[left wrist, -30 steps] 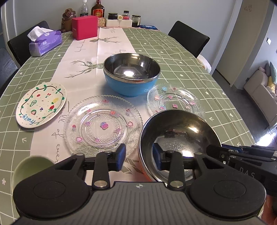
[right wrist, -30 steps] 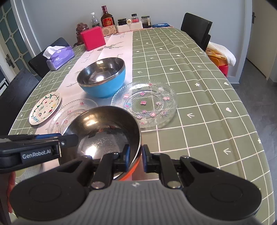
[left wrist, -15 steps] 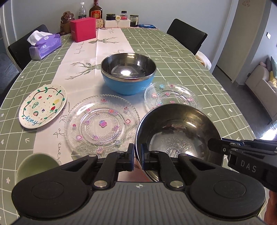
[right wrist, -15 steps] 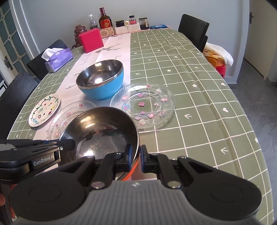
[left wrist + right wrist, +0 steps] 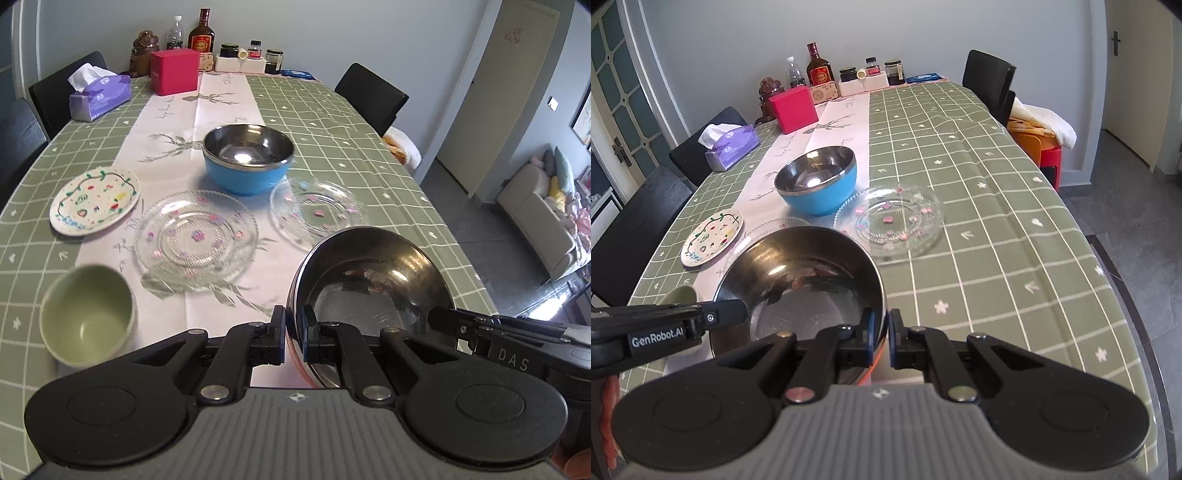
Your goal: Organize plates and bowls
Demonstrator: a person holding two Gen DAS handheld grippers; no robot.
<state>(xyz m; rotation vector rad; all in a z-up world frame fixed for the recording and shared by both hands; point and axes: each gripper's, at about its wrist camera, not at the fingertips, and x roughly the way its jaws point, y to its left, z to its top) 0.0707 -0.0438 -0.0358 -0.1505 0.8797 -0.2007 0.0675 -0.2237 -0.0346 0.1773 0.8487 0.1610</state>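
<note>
A steel bowl with an orange outer wall (image 5: 373, 288) is gripped from both sides: the left gripper (image 5: 294, 334) is clamped on its left rim, the right gripper (image 5: 887, 338) on its right rim, presumably for a level lift. Ahead of both lies the blue bowl (image 5: 248, 158), a likely nesting target, flanked by glass plates (image 5: 195, 236).
</note>
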